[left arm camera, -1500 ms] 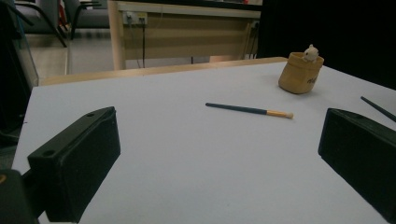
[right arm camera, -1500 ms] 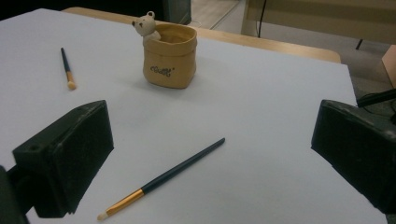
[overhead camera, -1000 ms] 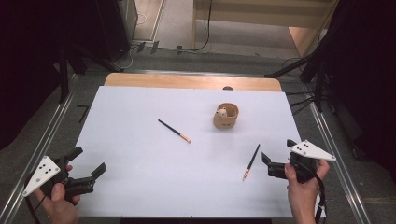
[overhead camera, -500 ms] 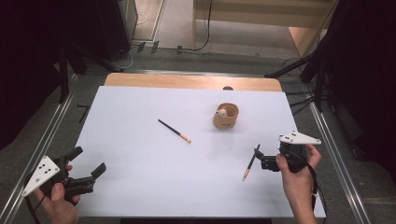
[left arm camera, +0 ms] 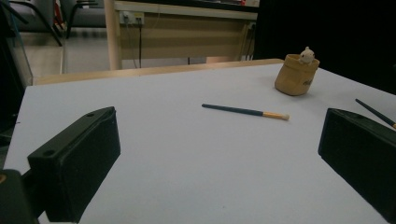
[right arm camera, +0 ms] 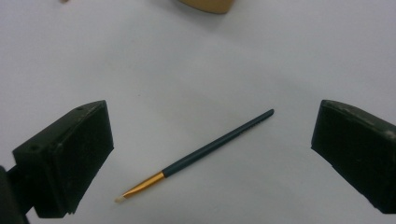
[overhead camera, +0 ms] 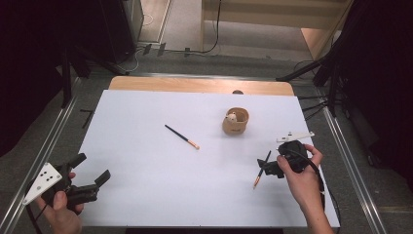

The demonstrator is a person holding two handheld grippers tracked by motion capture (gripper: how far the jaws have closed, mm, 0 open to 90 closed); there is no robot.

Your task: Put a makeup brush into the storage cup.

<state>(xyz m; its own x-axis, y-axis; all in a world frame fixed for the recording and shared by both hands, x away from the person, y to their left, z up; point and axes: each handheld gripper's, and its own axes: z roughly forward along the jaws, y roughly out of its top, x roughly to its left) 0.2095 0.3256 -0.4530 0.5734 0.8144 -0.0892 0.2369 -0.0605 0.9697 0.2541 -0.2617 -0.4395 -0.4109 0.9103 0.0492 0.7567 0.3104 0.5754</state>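
The right gripper (overhead camera: 267,167), jaws wide apart and empty, hovers at lower right over a paintbrush (right arm camera: 196,155) lying between them. The left gripper (overhead camera: 92,173) is equally spread, holding nothing.

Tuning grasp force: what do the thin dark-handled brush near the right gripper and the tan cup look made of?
Thin dark-handled brush: dark, matte, painted-looking handle, wood or plastic; shiny gold ferrule suggests metal; pale bristle tip. Tan cup: matte, slightly slumped walls suggest paper or soft leather-like material, not ceramic; uncertain.
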